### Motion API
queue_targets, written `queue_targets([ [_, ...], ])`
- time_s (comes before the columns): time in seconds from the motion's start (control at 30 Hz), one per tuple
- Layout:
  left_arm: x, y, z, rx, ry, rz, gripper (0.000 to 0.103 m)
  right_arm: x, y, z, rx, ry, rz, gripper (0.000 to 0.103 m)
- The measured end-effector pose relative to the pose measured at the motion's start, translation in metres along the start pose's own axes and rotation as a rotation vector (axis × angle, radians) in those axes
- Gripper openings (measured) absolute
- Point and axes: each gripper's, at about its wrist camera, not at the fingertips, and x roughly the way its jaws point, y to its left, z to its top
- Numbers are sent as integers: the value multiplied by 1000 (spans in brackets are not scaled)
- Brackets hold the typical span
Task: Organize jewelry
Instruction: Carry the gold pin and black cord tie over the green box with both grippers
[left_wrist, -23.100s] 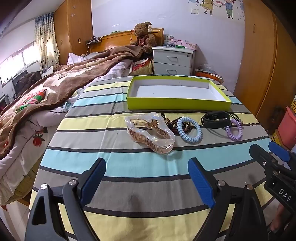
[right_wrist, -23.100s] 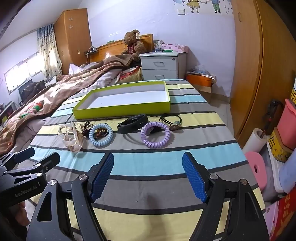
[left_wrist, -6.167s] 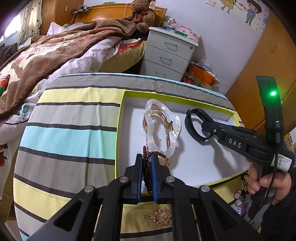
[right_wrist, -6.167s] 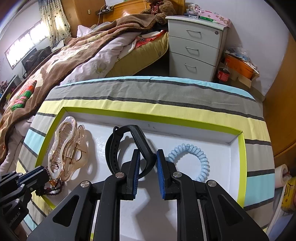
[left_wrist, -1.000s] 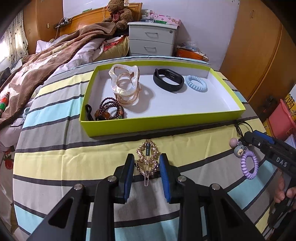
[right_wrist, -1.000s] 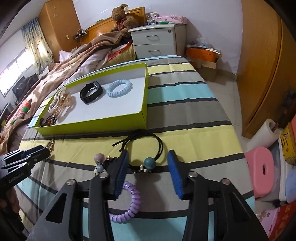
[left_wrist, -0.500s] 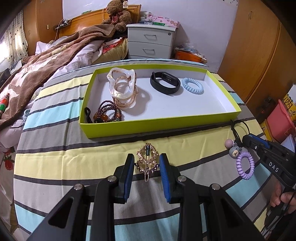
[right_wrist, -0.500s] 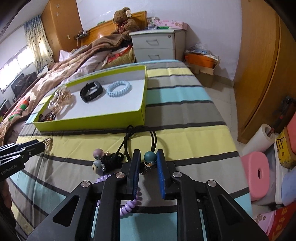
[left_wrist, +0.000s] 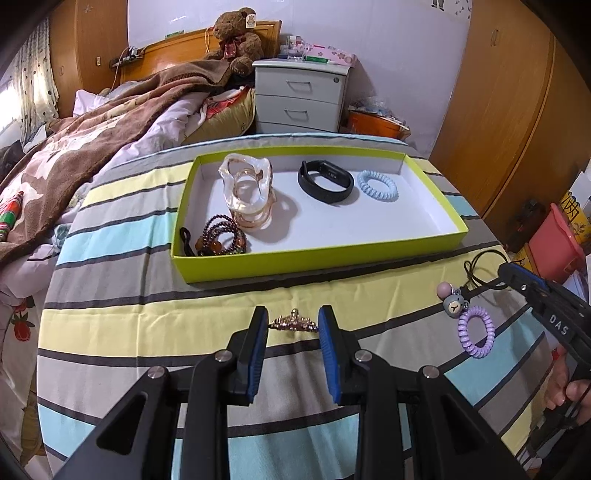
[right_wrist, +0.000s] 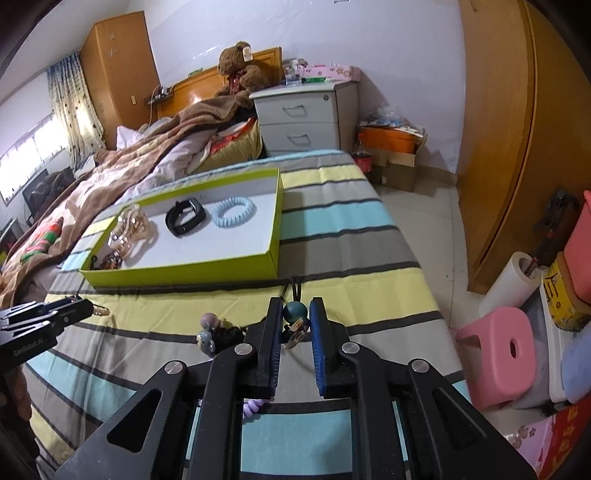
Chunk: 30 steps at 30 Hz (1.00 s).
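Observation:
My left gripper (left_wrist: 293, 325) is shut on a gold hair clip (left_wrist: 293, 324), held edge-on just above the striped cloth. My right gripper (right_wrist: 295, 325) has its jaws closing on a black hair tie (right_wrist: 295, 312), pads pressing its teal bead. In the left wrist view a purple coil tie (left_wrist: 476, 334) with a bear charm (left_wrist: 456, 302) dangles from that black tie (left_wrist: 484, 266). Behind both grippers lies the lime-green tray (left_wrist: 317, 264) holding a clear hair claw (left_wrist: 245, 195), a black band (left_wrist: 325, 181), a blue coil tie (left_wrist: 377, 190) and a bead bracelet (left_wrist: 221, 240).
The striped table drops off at the right to a floor with a pink stool (right_wrist: 506, 350), a paper roll (right_wrist: 509, 284) and boxes. A bed with a brown blanket (left_wrist: 110, 140) lies at the left. A grey nightstand (left_wrist: 301, 99) stands beyond the tray.
The right jaws closed on the black tie's bead and rose, lifting the purple coil and bear charm off the cloth. The gold clip now shows edge-on between the left pads.

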Motion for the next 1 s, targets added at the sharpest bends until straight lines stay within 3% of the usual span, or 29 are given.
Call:
queue_targets([
  [0.4, -11, 3, 4, -5, -29, -9, 29, -14, -6, 9, 24, -46, 12, 15],
  [0.67, -17, 0, 16, 5, -50, -24, 29, -29, 6, 32, -12, -106, 38, 15],
  [1.0, -14, -4, 51, 15, -82, -54, 29, -1, 30, 67, -43, -79, 112, 15],
])
